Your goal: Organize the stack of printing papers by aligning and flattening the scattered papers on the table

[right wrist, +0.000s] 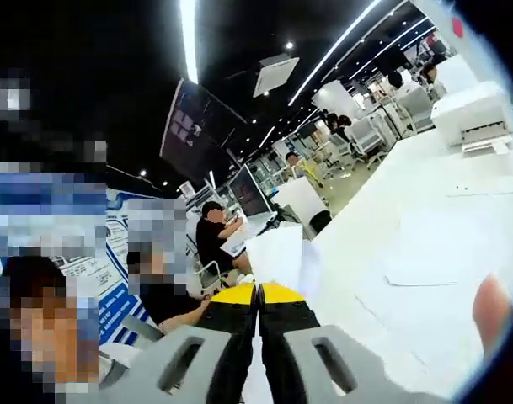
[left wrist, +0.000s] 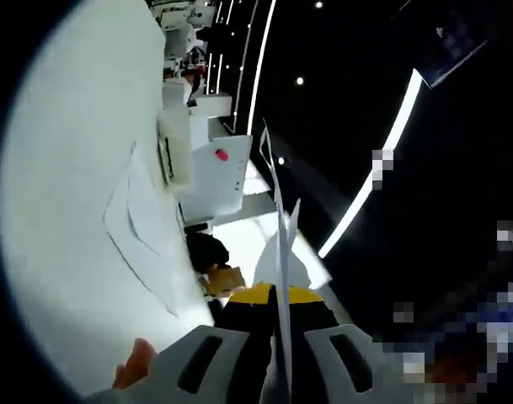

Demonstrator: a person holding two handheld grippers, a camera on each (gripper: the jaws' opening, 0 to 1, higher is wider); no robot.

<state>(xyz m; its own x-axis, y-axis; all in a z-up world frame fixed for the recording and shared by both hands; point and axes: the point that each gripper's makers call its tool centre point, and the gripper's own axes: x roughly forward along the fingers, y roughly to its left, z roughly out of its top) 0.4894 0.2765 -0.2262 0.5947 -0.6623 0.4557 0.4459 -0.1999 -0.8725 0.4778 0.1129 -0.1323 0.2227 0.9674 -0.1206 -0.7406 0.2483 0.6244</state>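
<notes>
My left hand-held gripper (left wrist: 280,370) has its jaws drawn in tight on the thin white sheets of printing paper (left wrist: 280,252), which I see edge-on, rising between the jaws and fanning slightly at the top. My right hand-held gripper (right wrist: 258,337) also has its jaws pressed together, with the same kind of white paper (right wrist: 277,257) standing out ahead of the yellow-and-black jaw tips. Both grips sit at an edge of the sheets, lifted off the surface.

Handling judgement: the paper is very light and limp, and it bows and splays where unsupported. Sheets are smooth and likely to slide over one another, so a pinch on one edge alone may let inner sheets creep. It creases easily; a hard squeeze near a corner could dog-ear it. Best hold, I judge, is on opposite edges, near mid-length, so the stack can be tapped square on the surface and laid flat.

More loose white sheets (left wrist: 142,227) lie flat on the broad white bench (left wrist: 62,168), overlapping askew; these also show in the right gripper view (right wrist: 424,252).

Surface: smooth, pale, glossy under strong light, so low friction is likely. A white box-shaped printer (left wrist: 210,168) stands at the far end of the bench (right wrist: 382,311).

Room: a large hall with a dark ceiling, long light strips, other workstations and seated people.
</notes>
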